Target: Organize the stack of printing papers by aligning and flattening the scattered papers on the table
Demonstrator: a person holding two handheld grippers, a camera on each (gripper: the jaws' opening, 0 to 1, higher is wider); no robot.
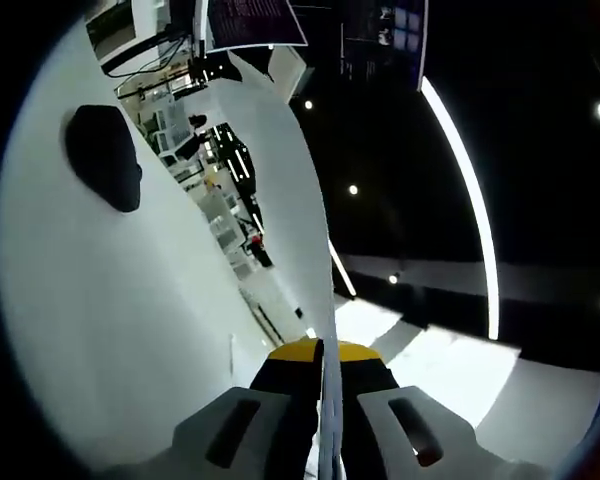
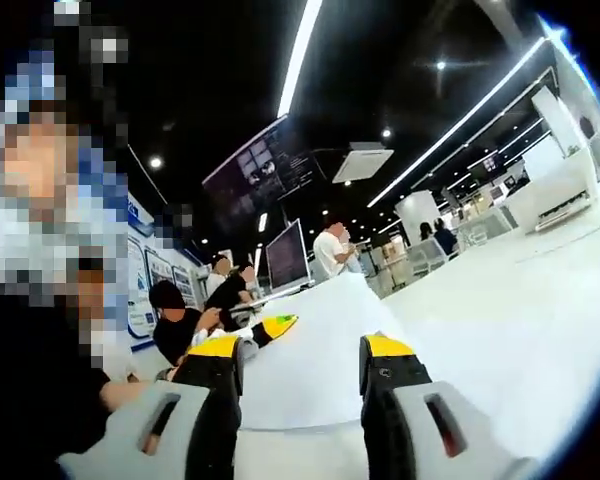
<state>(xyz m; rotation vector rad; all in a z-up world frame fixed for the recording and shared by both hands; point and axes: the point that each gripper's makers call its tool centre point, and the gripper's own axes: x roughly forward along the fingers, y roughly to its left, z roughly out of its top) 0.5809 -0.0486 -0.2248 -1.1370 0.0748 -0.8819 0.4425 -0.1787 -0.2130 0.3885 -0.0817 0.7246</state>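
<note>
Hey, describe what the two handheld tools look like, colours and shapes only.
Left tool: two light grey moulded jaws, each with a dark slanted slot, turning black higher up and ending in yellow tips. Right tool: the same build, with grey bases with slots, black upper jaw sections and yellow caps at the tips. No cables or lettering can be made out on either.

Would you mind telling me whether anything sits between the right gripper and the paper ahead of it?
Nothing visible does. The right gripper is open, and the white paper lies straight ahead between its yellow-tipped fingers. The left gripper already pinches a sheet edge-on, and its yellow tip shows beyond the paper's far left edge.
</note>
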